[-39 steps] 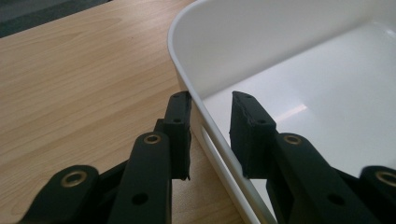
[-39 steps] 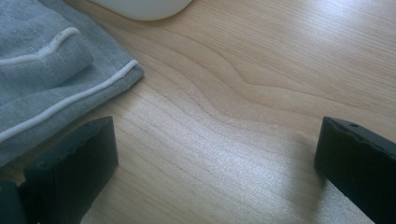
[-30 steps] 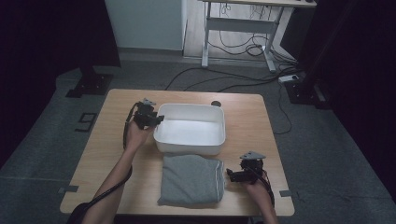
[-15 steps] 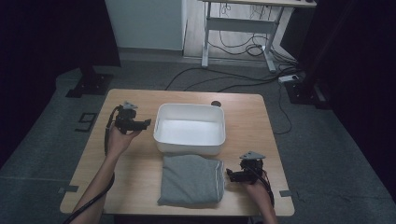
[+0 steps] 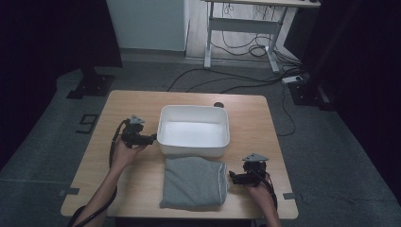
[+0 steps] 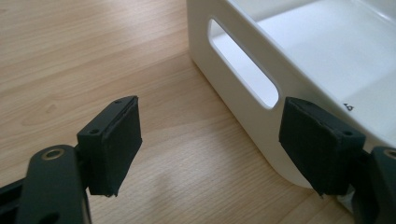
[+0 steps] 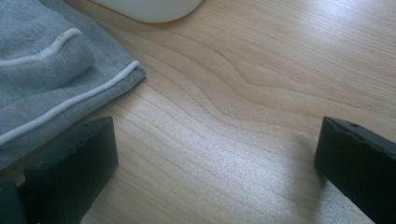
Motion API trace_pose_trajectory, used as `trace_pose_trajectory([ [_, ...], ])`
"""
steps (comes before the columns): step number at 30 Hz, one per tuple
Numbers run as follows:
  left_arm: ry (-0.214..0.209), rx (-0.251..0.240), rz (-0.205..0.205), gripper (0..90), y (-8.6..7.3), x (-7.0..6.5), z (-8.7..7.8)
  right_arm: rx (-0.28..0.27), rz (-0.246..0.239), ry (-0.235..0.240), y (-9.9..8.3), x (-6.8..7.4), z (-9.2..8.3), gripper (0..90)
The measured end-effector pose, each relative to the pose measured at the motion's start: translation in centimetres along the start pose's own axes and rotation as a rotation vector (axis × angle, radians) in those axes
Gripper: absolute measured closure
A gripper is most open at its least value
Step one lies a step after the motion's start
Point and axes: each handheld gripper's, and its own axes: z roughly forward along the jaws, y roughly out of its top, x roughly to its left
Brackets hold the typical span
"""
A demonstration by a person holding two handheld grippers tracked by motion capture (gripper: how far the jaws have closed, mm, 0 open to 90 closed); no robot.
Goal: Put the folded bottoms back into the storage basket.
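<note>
Left gripper (image 5: 152,139) moved off, white bin (image 5: 193,147) empty

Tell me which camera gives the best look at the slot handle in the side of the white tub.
The left gripper view: the slot handle sits close up in the white tub, its whole oval cutout plain. In the high view the tub is small and the handle cannot be made out. The right gripper view catches just a rounded corner of the tub.
</note>
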Motion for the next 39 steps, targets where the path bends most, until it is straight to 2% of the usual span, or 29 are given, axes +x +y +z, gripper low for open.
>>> trace_pose_trajectory([
  [5,-0.021,0.003,0.017,21.0,0.2,-0.9,0.4,0.000,0.000,0.000,0.0,0.0,0.0,0.0],
  [9,-0.015,0.012,0.036,18.2,0.2,-1.0,0.7,0.000,-0.001,0.000,0.0,0.0,0.0,0.0],
  [13,-0.016,0.004,0.031,16.8,-0.2,-0.7,0.2,0.000,-0.002,0.001,0.0,0.0,0.0,0.0],
  [17,-0.017,0.000,0.044,14.3,-0.8,-0.8,-0.6,0.000,-0.001,0.001,0.0,0.0,0.0,0.0],
  [21,-0.019,-0.007,0.072,13.9,-1.9,-1.4,-2.2,0.000,-0.002,0.002,0.0,0.0,0.0,0.0],
  [26,-0.035,-0.007,0.087,13.1,-3.7,-2.2,-3.1,0.000,-0.002,0.002,0.0,0.0,0.0,0.0],
  [27,-0.035,-0.007,0.087,12.8,-3.7,-2.2,-3.1,0.000,-0.002,0.002,0.0,0.0,0.0,0.0],
  [28,-0.039,0.000,0.092,12.1,-4.5,-2.6,-3.1,0.000,-0.002,0.002,0.0,0.1,0.0,0.0],
  [33,-0.032,0.054,0.139,4.7,-6.3,-3.3,-2.6,0.000,-0.002,0.002,0.0,0.1,0.0,0.0],
  [37,-0.044,0.083,0.137,0.0,-7.5,-3.5,-2.0,0.000,-0.002,0.002,0.0,0.1,0.0,0.0],
  [39,-0.034,0.104,0.143,0.0,-7.9,-3.5,-1.7,0.000,-0.002,0.002,0.0,0.1,0.0,0.0],
])
